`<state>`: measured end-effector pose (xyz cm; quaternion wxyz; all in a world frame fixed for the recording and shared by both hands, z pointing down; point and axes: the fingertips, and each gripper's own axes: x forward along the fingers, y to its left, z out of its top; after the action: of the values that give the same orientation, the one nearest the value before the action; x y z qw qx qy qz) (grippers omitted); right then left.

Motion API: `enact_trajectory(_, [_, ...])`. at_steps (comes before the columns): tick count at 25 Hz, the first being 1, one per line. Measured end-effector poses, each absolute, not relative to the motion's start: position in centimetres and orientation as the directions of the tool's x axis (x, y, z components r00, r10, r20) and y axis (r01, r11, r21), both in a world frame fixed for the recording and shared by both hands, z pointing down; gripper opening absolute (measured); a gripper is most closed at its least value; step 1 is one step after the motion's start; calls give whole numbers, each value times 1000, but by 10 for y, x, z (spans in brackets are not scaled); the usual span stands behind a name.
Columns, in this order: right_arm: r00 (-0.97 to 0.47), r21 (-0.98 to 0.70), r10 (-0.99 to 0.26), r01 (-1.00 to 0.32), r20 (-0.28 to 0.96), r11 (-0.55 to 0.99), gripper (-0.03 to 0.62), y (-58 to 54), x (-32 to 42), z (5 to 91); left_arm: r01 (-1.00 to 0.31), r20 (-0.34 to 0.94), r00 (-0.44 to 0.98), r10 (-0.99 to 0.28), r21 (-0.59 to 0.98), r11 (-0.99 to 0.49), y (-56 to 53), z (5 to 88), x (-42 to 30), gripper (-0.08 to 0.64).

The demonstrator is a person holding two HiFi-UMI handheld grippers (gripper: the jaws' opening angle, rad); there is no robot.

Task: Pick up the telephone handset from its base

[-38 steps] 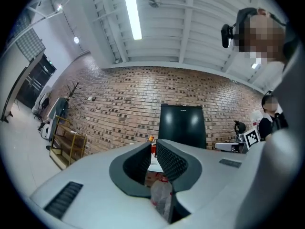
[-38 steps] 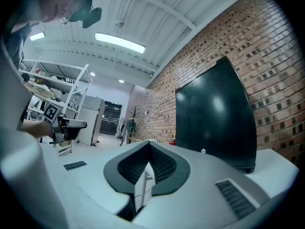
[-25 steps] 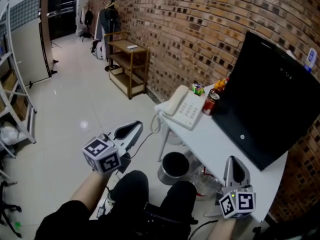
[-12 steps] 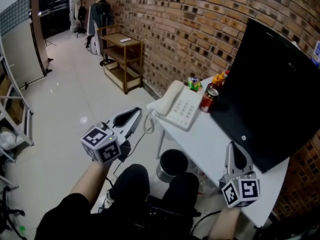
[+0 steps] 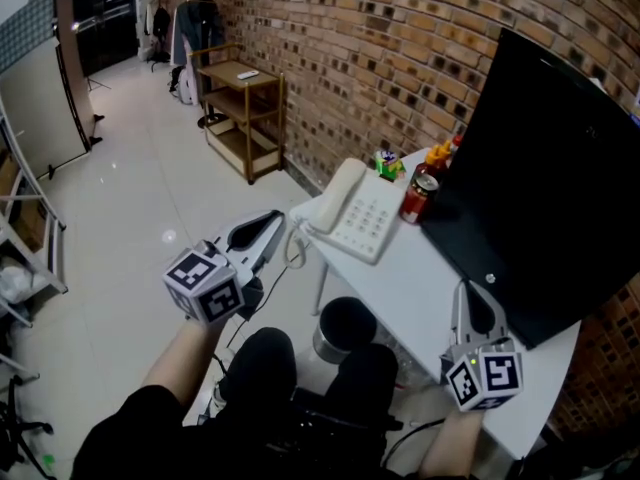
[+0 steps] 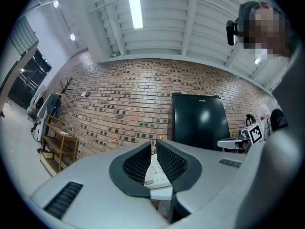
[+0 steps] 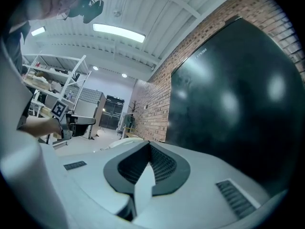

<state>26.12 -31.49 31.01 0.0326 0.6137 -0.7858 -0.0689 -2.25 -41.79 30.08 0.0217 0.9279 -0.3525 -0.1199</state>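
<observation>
Handset (image 5: 335, 196) on base (image 5: 368, 226), untouched; L gripper (image 5: 276, 220), closed empty, now closer; R gripper (image 5: 467, 293) closed empty.

Evenly bright interior. Lit from overhead: ceiling tube (image 6: 135, 6) at 12 o'clock, ceiling panel (image 7: 118, 33) at 11 o'clock. Small glare spot on glossy floor (image 5: 168, 236); soft reflections on black screen (image 7: 238, 94). Heavy fisheye curvature, black vignetted corners in both gripper views.

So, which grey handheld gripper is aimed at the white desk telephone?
The left gripper: the white telephone shows between its jaws, whereas the right gripper points along the black monitor.
</observation>
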Motion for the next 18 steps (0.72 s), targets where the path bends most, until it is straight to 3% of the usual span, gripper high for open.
enact_trajectory(18, [-239,158,-971,-958,26,240,9,-334,273,333,-694,-91,716,-692,18,-720,-481,318,14,34])
